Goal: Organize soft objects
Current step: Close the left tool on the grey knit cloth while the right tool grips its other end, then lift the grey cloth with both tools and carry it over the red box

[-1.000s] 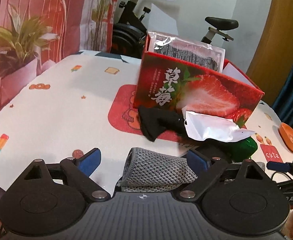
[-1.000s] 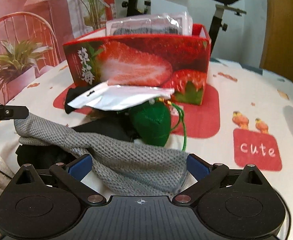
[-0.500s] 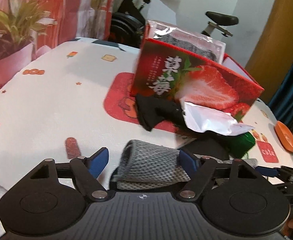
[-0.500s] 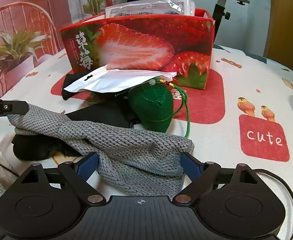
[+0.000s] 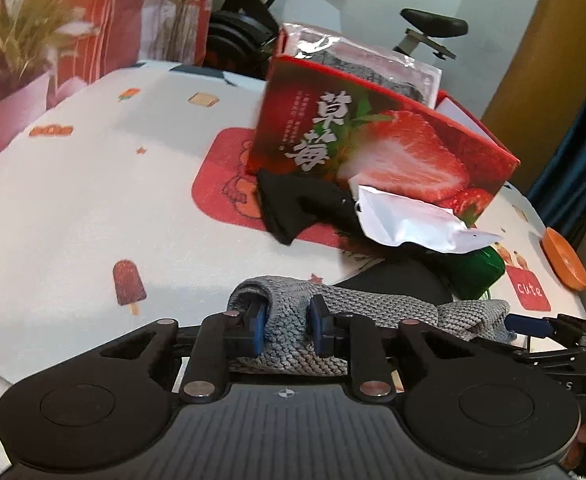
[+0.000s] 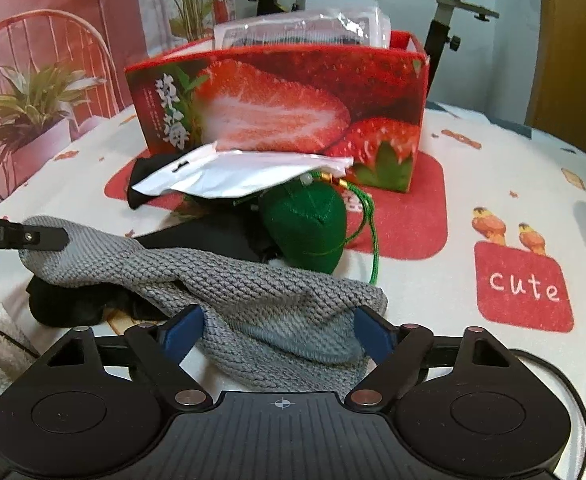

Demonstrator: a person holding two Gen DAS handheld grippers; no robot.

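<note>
A grey knitted cloth (image 5: pixel 373 308) (image 6: pixel 253 280) lies stretched across the near part of the table between both grippers. My left gripper (image 5: pixel 289 326) is closing, and its blue pads pinch a fold at one end of the cloth. One of its fingers (image 6: pixel 21 236) shows at that end in the right wrist view. My right gripper (image 6: pixel 279 330) is also closing, with the bunched other end between its pads and no squeeze visible. Behind stands a red strawberry box (image 5: pixel 373 152) (image 6: pixel 293 100) holding a clear packet (image 6: pixel 305 28).
In front of the box lie a white foil packet (image 6: pixel 245 172), a green stuffed pouch (image 6: pixel 305 228) with a cord, and black cloth (image 5: pixel 293 208). An orange dish (image 5: pixel 565 260) sits at the table's right edge. An exercise bike (image 5: pixel 245 28) stands behind the table.
The left jaws came together from wide apart onto the cloth's end. The right jaws narrowed around the other end. The cloth bunched up slightly.
</note>
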